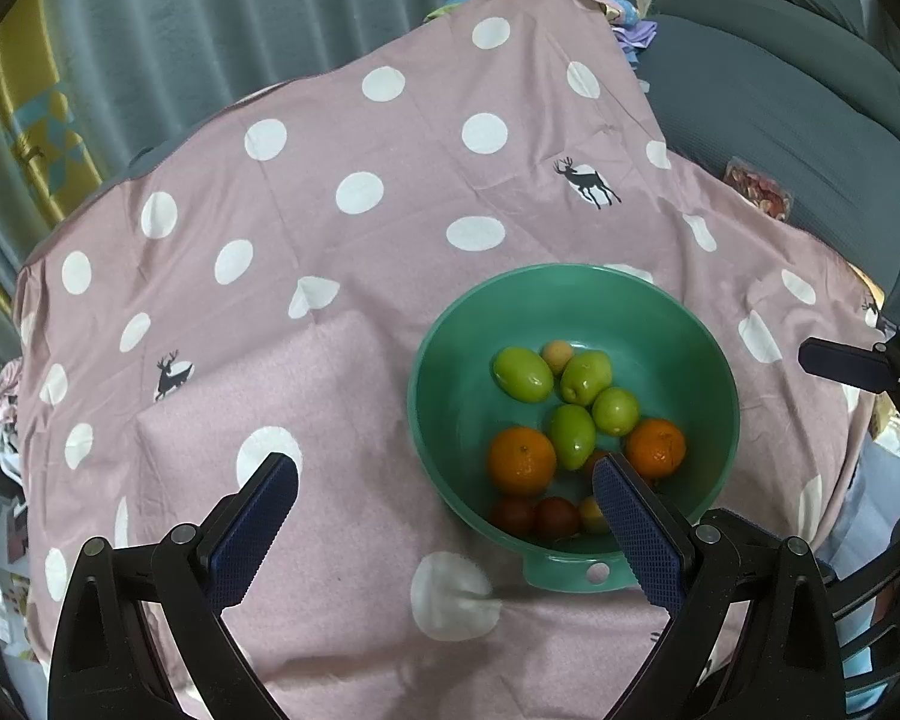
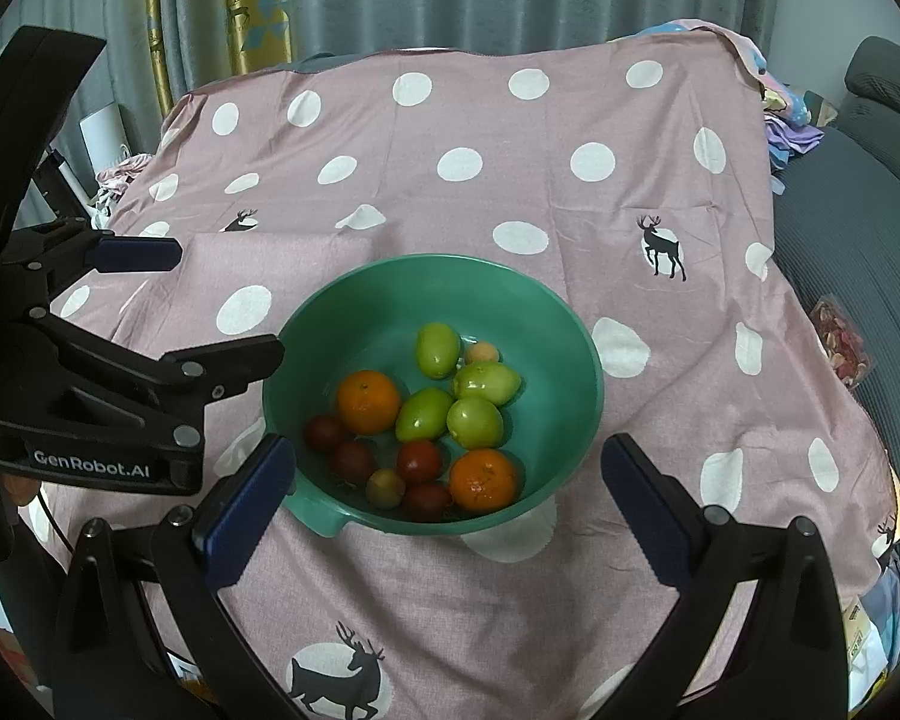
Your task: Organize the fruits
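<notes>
1. Left tool (image 1: 444, 474): jaws wide apart, nothing between them; it hovers over the near-left rim of the bowl (image 2: 354, 294), its right finger overlapping the bowl's edge in the left wrist view.
2. Right tool (image 2: 447, 456): jaws spread, empty, straddling the bowl's near side from above.
3. Bowl, green, with a holed tab handle (image 1: 594, 573): it stands on the counter (image 2: 570, 120) under a pink dotted cloth.
4. Contents: two oranges (image 2: 369, 402), four green fruits (image 2: 474, 420), several small dark red fruits (image 2: 420, 461), two pale peach ones (image 2: 482, 353), all heaped together unsorted.
5. Reading: every fruit lies in the bowl. That fits fruits just gathered, or fruits awaiting sorting out; you cannot tell which.
6. Handling: if you pick, come down vertically on one outer fruit, and close gently, since round fruit rolls.
</notes>
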Demonstrator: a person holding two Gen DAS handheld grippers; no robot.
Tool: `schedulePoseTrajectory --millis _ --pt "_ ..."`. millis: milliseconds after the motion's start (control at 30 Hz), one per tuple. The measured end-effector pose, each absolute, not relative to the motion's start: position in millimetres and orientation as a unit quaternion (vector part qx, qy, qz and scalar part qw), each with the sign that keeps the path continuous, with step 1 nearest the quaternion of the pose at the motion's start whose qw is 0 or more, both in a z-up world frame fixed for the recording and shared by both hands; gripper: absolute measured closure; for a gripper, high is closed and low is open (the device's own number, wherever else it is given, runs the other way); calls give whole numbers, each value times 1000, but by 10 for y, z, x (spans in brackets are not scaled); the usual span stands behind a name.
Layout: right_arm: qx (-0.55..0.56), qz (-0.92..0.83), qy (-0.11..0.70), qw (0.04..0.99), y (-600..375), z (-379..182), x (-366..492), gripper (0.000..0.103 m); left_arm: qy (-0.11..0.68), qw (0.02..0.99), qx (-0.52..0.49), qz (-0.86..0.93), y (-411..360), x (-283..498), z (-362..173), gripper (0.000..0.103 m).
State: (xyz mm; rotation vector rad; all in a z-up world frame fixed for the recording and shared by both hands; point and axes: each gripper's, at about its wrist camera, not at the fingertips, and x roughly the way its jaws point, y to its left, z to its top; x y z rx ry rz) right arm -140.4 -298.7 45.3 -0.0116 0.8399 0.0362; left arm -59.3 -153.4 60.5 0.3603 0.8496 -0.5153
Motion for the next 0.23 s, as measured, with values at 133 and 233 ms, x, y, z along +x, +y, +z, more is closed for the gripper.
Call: schedulePoseTrajectory --millis 133,233 --pt "-7 19 408 913 -2973 446 -1399 0 405 864 172 -246 -1536 -592 607 4" --pt "-7 19 408 913 -2964 445 -1399 0 406 863 172 -246 -1535 -591 605 4"
